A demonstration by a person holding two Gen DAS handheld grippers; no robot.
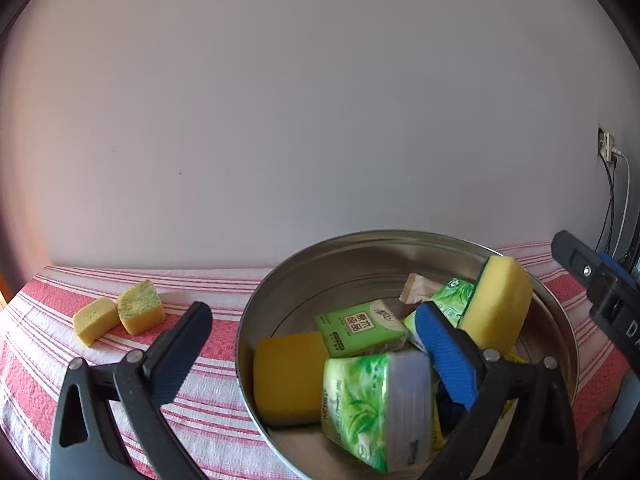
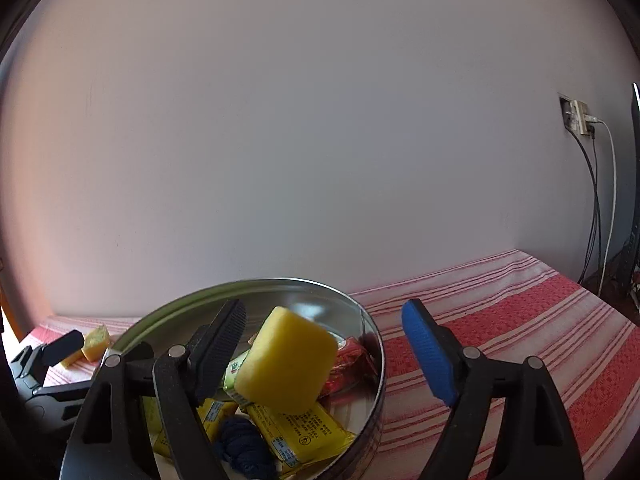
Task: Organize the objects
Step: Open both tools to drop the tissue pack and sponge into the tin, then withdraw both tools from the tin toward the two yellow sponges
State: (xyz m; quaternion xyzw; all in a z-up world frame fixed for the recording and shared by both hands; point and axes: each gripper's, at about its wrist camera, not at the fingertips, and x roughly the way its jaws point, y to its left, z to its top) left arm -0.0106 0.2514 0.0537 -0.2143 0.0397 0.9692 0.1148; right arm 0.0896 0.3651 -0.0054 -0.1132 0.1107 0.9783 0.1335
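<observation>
Yellow sponge (image 2: 286,362) drops into the metal bowl (image 2: 372,344); both tongs, left (image 1: 320,344) and right (image 2: 326,350), stand wide open, holding nothing. Next, probably fetch the two sponge pieces (image 1: 120,314) from the cloth.

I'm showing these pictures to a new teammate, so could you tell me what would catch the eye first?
Most striking is the round metal tin on the red-striped cloth, piled with green tissue packs, yellow packets and a yellow sponge caught in mid-air between the open fingers of the right claw. Left of the tin, two cut sponge pieces lie on the cloth beyond the open left claw.
</observation>
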